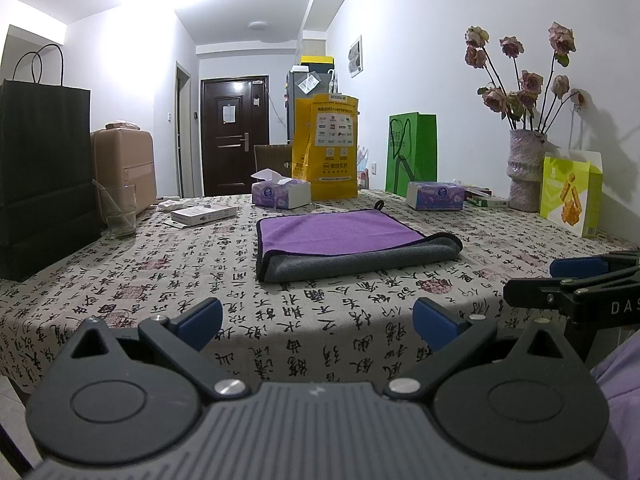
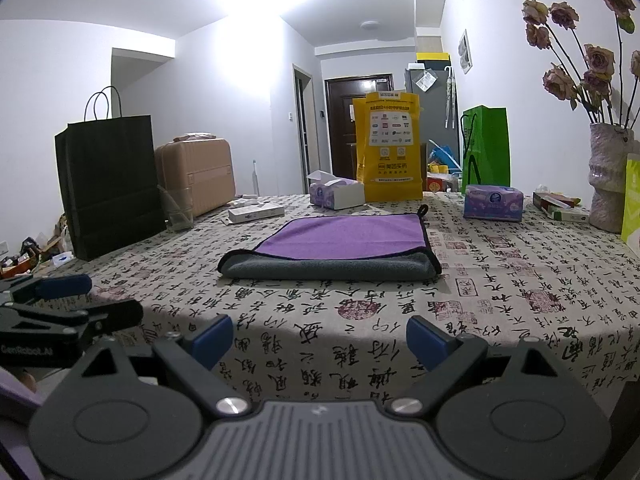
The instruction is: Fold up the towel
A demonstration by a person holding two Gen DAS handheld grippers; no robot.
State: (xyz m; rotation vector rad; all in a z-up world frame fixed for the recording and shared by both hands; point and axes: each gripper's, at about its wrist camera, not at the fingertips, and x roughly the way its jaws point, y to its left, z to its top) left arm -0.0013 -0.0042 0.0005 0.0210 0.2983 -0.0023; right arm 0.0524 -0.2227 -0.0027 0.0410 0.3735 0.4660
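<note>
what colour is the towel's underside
Grey, under a purple top face; the towel shows it best in the right wrist view.

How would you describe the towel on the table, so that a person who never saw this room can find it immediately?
Start at the table with the calligraphy-print cloth. Near its middle, in front of the tall yellow bag, lies the towel, flat and already folded. It is the only soft cloth item there: purple on top, grey along the near fold, with a small loop at its far right corner.

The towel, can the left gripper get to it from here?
Probably yes. The left gripper is open, and only bare tablecloth lies between it and the towel. The glass stands off to the side.
</note>
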